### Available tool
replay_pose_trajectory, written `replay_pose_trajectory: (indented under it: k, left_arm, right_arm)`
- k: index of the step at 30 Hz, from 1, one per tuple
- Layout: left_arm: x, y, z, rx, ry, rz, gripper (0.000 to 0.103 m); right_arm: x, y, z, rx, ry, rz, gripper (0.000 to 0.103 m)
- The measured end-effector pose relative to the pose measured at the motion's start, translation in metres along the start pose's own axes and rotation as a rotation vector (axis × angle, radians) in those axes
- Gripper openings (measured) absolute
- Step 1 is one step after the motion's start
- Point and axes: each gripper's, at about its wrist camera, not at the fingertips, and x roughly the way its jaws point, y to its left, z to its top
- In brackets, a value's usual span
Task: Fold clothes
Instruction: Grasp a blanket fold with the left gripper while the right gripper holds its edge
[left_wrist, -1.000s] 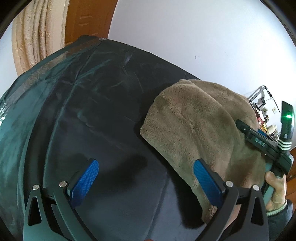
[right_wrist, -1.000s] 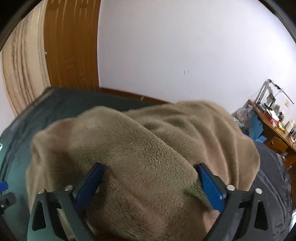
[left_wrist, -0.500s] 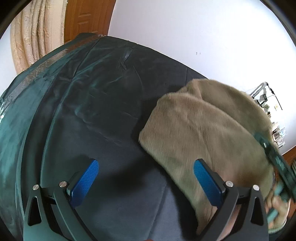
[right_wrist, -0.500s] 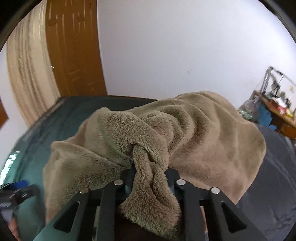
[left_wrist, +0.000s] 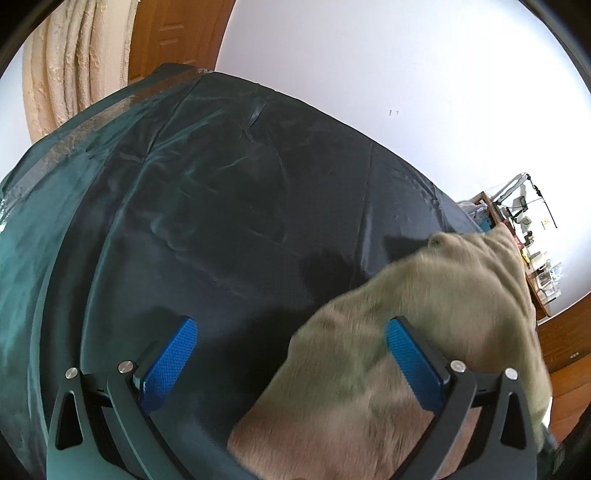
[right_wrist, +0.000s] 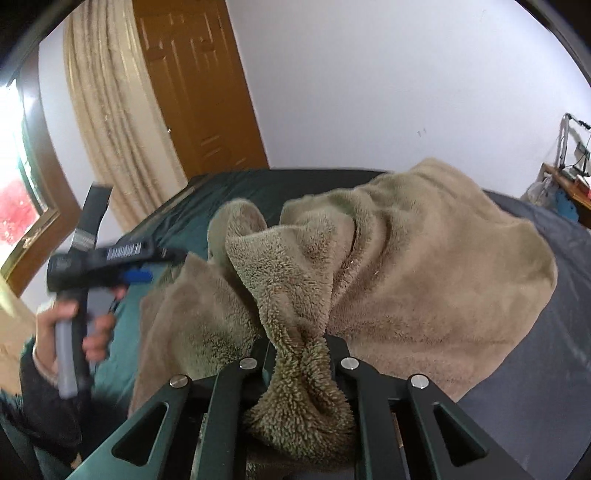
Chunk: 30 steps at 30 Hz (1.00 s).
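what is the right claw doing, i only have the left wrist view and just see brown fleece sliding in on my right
Observer: The right claw is shut on a bunched fold of the brown fleece garment.
Operator: is my left claw touching it
Observer: In the right wrist view the left claw hangs above the green bed cover, beside the fleece edge; contact cannot be told.
Operator: who holds it
Observer: A hand in a dark sleeve grips its handle.
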Motion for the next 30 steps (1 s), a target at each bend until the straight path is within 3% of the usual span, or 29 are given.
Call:
replay_pose_trajectory:
  k: [8, 17, 21, 30]
  left_arm:
    - [-0.004, -0.012, -0.003, 0.062, 0.029, -0.079, 0.103]
    - [-0.009, -0.022, -0.004, 0.125, 0.029, -0.148, 0.103]
    - [-0.019, -0.030, -0.005, 0.169, -0.013, -0.224, 0.103]
    - [-0.039, -0.043, -0.003, 0.296, -0.138, -0.382, 0.103]
  right_arm:
    - [-0.005, -0.010, -0.027, 0.029, 0.010, -0.009, 0.014]
    - [-0.005, -0.009, -0.046, -0.033, 0.050, -0.116, 0.014]
    - [-0.005, -0.011, -0.055, -0.053, 0.052, -0.136, 0.014]
    - [-0.024, -0.036, -0.075, -0.015, 0.005, -0.090, 0.015]
